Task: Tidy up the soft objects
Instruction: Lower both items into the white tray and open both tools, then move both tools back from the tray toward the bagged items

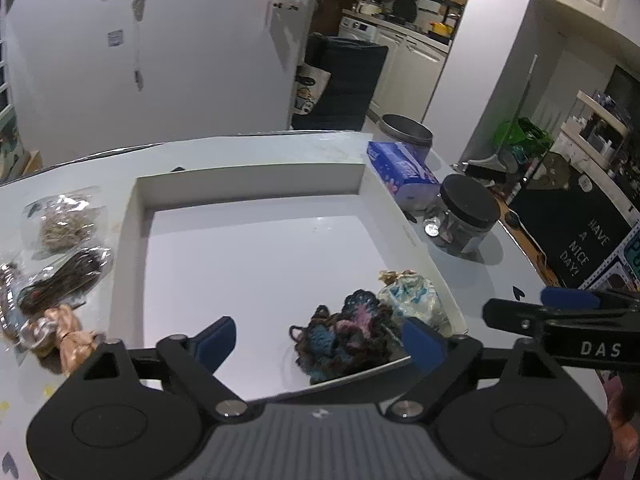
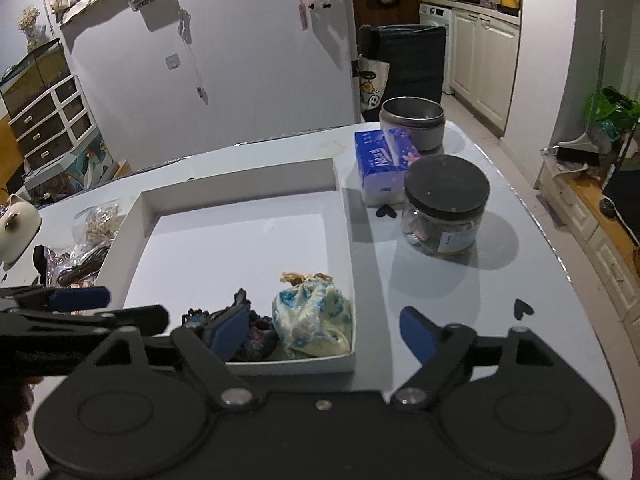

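Observation:
A shallow white box (image 1: pixel 132 240) lies on the table; it also shows in the right wrist view (image 2: pixel 344 216). In its near right corner lie a dark crocheted piece (image 1: pixel 344 340) and a pale blue-patterned pouch (image 1: pixel 416 300), also seen in the right wrist view as the crocheted piece (image 2: pixel 260 336) and the pouch (image 2: pixel 312 316). Left of the box lie a bagged beige bundle (image 1: pixel 64 226), a bagged dark bundle (image 1: pixel 64 280) and a satin scrunchie (image 1: pixel 60 334). My left gripper (image 1: pixel 320 344) is open and empty over the box's near edge. My right gripper (image 2: pixel 324 332) is open and empty beside the box's near right corner.
A blue tissue pack (image 2: pixel 380 164), a black-lidded glass jar (image 2: pixel 444 208) and a grey metal tin (image 2: pixel 412 120) stand right of the box. A white mug (image 2: pixel 16 224) sits at the far left. The table edge curves away on the right.

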Action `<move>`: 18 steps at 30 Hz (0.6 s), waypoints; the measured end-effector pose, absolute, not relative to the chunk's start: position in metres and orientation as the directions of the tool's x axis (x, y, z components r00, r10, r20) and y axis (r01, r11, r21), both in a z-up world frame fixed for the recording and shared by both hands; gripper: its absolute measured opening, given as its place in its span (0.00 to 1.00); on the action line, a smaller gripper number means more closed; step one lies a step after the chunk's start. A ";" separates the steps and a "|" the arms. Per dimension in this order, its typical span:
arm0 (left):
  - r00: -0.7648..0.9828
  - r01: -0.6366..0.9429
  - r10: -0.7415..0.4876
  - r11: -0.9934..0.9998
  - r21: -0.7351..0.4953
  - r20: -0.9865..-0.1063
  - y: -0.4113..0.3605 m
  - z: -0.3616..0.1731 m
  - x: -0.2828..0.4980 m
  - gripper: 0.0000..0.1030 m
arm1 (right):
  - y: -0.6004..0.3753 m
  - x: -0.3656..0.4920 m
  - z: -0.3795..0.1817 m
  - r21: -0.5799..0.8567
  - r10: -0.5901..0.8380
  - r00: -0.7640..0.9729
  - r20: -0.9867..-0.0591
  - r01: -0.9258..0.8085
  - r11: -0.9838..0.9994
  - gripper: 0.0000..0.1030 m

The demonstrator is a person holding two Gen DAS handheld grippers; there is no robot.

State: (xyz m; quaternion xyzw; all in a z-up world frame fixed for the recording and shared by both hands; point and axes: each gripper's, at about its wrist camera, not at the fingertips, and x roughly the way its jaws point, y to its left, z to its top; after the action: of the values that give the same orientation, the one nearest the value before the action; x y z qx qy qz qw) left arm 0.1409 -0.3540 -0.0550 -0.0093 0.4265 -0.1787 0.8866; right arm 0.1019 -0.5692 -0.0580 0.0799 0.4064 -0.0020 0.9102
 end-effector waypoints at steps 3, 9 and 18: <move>0.589 0.287 -0.307 0.944 -0.161 -0.748 -0.346 -0.053 0.133 0.96 | -0.571 0.093 -0.058 0.139 0.050 0.674 -0.737 0.080 0.987 0.90; 0.610 0.268 -0.296 0.950 -0.160 -0.735 -0.332 -0.050 0.120 1.00 | -0.568 0.077 -0.057 0.105 0.015 0.686 -0.727 0.089 0.990 1.00; 0.621 0.283 -0.306 0.946 -0.158 -0.721 -0.312 -0.044 0.104 1.00 | -0.557 0.063 -0.052 0.090 0.008 0.709 -0.705 0.079 0.993 1.00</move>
State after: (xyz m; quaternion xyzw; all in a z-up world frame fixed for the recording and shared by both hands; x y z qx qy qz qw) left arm 0.1043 -0.3115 -0.0438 -0.0142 0.4033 -0.1637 0.9002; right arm 0.0629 -0.5565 -0.0520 0.0569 0.3808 -0.0193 0.9227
